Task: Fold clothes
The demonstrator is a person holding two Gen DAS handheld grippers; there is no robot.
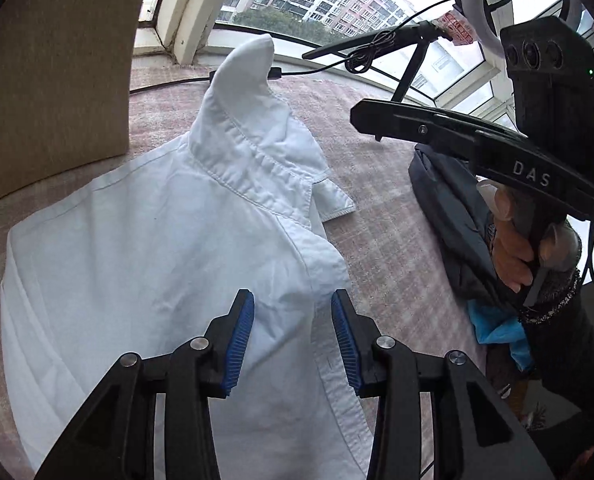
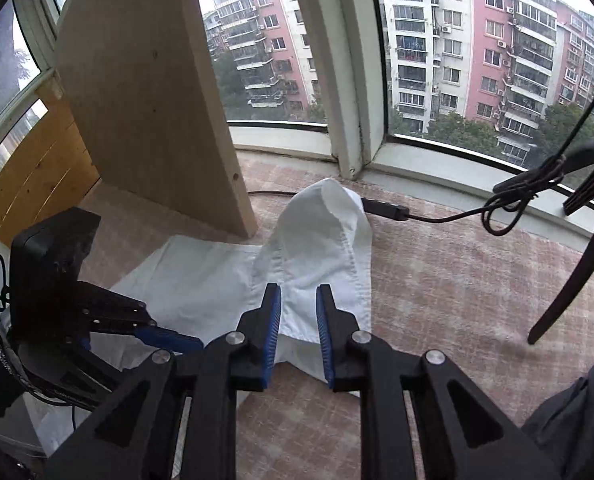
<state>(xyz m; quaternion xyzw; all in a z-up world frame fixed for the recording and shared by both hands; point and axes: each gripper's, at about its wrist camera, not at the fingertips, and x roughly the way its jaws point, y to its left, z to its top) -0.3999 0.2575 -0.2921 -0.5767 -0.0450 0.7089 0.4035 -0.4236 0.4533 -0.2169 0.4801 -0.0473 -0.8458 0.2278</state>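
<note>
A dark garment (image 1: 449, 216) lies at three o'clock of the white shirt (image 1: 169, 248), a black cable (image 2: 437, 216) past its collar (image 1: 245, 92). The shirt lies on the pink checked cloth (image 1: 377, 240), long axis toward twelve, collar standing. Left gripper (image 1: 292, 336) hovers wide above the placket; right gripper (image 2: 298, 334) is narrower, fabric between its jaws, grip unclear.

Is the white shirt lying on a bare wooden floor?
No, the white shirt lies on a pinkish checked cloth that covers the surface under it.
</note>
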